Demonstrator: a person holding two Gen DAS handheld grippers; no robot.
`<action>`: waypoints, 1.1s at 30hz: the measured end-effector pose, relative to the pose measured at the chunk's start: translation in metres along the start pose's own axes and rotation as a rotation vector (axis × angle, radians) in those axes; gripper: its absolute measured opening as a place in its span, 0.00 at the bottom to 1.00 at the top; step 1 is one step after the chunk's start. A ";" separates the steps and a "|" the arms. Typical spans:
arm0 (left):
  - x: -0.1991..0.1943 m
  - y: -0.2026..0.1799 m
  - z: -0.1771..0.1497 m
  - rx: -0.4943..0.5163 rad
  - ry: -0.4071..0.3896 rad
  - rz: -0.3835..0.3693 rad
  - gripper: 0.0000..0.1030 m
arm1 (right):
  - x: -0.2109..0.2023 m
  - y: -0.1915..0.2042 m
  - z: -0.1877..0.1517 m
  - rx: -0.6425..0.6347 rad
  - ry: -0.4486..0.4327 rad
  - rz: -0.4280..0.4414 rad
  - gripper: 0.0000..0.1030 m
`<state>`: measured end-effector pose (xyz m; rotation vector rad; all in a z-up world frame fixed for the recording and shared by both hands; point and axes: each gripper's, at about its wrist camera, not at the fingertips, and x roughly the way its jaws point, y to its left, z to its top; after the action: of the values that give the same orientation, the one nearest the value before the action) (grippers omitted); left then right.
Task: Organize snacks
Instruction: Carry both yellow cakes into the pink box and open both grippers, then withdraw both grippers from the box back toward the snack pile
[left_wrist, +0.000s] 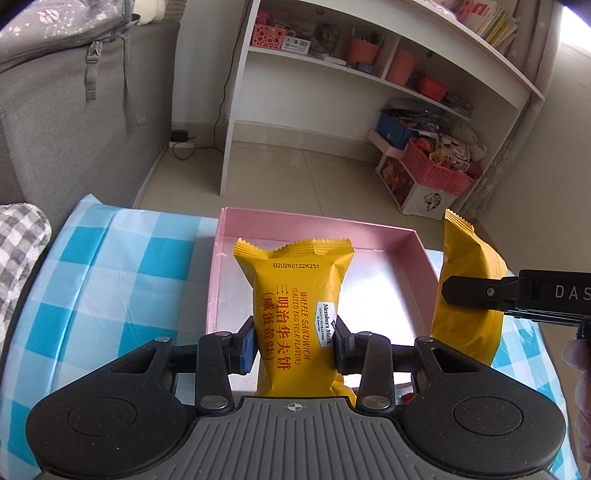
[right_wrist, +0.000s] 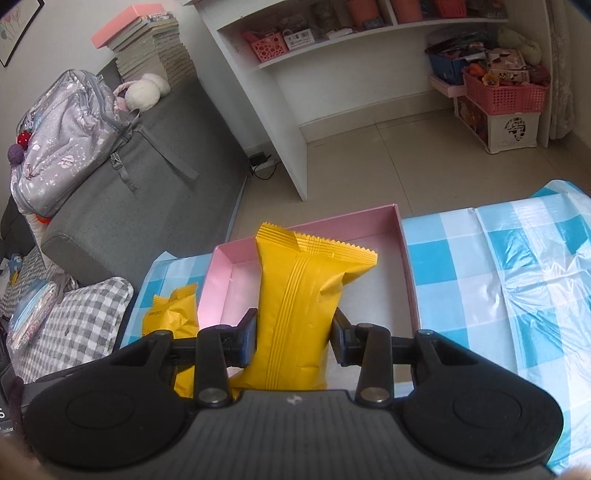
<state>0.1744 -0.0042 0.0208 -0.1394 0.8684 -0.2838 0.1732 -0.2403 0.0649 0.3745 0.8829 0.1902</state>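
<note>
Your left gripper (left_wrist: 295, 341) is clamped on a yellow waffle-sandwich packet (left_wrist: 295, 295), its two pads pressing the packet's lower half from either side. The packet stands upright with its printed face toward the camera (the label reads salted egg yolk flavor), and it hangs in front of the open pink box (left_wrist: 417, 254), over the box's near-left part.

Your right gripper (right_wrist: 293, 338) grips a second yellow packet (right_wrist: 299, 302) the same way, pads squeezing its sides, this one showing its seamed back. In the right wrist view that packet rises over the middle of the pink box (right_wrist: 406, 266). Seen from the left wrist camera, the same packet (left_wrist: 469, 295) sits just beyond the box's right wall, with one black finger (left_wrist: 476, 291) of your right gripper laid across it.

The box rests on a table covered with a blue-and-white checked cloth (left_wrist: 122, 266), and what shows of its floor is bare and shiny.

From the right wrist view, your left-hand packet (right_wrist: 173, 317) appears just left of the box's near corner. Behind the table are a grey sofa (right_wrist: 155, 166) and a white shelf unit (left_wrist: 369, 74).
</note>
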 end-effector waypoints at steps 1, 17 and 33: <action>0.006 -0.001 0.001 0.009 -0.003 0.003 0.36 | 0.006 -0.003 0.003 -0.007 0.000 -0.006 0.35; 0.054 -0.017 -0.003 0.141 0.021 0.077 0.36 | 0.052 -0.017 0.002 -0.091 0.088 -0.101 0.35; 0.033 -0.025 -0.003 0.171 0.020 0.065 0.78 | 0.030 -0.014 0.000 -0.061 0.071 -0.102 0.72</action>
<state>0.1878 -0.0379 0.0009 0.0508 0.8629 -0.2975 0.1925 -0.2436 0.0381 0.2662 0.9616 0.1363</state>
